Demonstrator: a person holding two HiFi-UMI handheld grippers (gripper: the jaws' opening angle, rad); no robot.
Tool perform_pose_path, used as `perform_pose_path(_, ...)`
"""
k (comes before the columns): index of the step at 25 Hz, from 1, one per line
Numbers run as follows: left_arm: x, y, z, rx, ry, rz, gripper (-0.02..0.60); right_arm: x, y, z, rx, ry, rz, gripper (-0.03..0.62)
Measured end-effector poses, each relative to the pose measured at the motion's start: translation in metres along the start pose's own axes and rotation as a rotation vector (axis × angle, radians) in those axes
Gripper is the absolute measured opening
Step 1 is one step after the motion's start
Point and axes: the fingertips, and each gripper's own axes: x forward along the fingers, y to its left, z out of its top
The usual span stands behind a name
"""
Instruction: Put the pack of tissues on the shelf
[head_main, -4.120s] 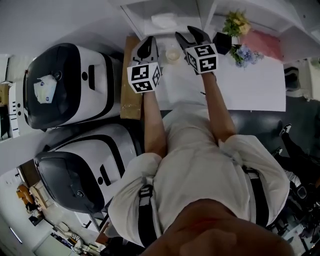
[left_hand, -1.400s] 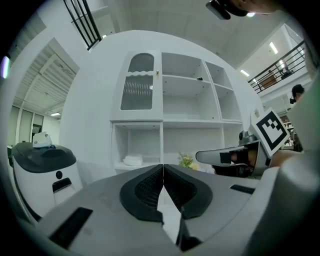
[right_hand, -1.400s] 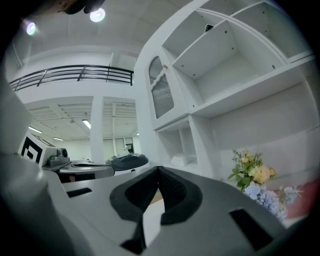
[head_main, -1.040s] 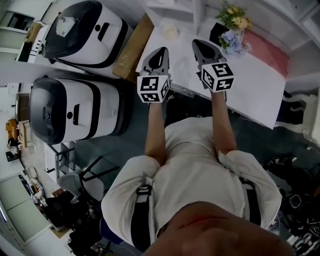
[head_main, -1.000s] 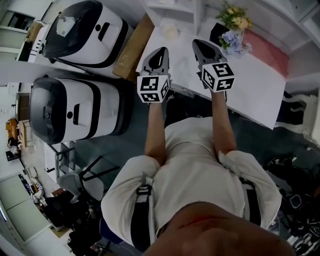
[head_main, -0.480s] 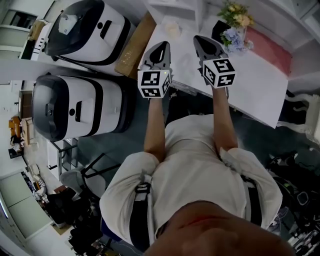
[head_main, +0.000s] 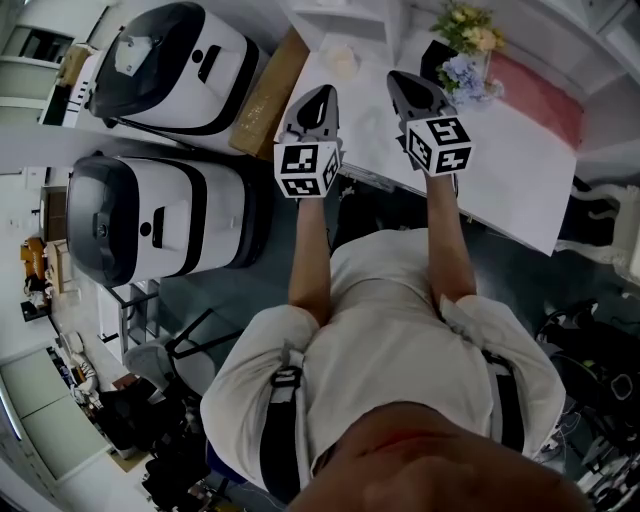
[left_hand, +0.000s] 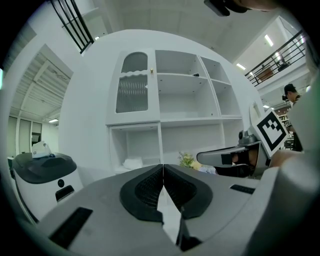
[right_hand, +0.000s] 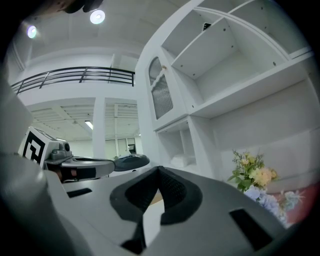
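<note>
The pack of tissues (left_hand: 132, 163) is a soft white bundle lying in the lower left compartment of the white shelf unit (left_hand: 160, 122). The right gripper view shows the pack (right_hand: 181, 160) in that same compartment. My left gripper (left_hand: 163, 167) is shut with nothing between its pads and points level at the shelf from a distance. In the head view the left gripper (head_main: 322, 95) hangs above the white table's near edge. Beside it, my right gripper (head_main: 400, 80) is also shut and empty. Its jaws meet at the tip in the right gripper view (right_hand: 159, 170).
The white table (head_main: 520, 180) stands against the shelf and carries a flower bunch (head_main: 465, 40), a small pale cup (head_main: 343, 62) and a pink item (head_main: 540, 95). A cardboard box (head_main: 265, 95) and two white machines (head_main: 160, 60) (head_main: 150, 225) stand to the left.
Since about four seconds ago both grippers have drawn back from the shelf to the table's near edge. Over the last second nothing has visibly moved.
</note>
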Motion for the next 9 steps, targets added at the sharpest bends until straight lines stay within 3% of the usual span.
perform_pose_path(4,0.0057,-0.0056,-0.0023,0.053,0.016,0.003,0.011,0.0025,-0.0022,-0.0030,0.001,0.009,0.006,0.067)
perform_pose_path(9,0.0101,-0.0045,-0.0040,0.007,0.001,-0.003,0.011,0.0080,-0.0045,-0.0048,0.001,0.012,0.014,0.067)
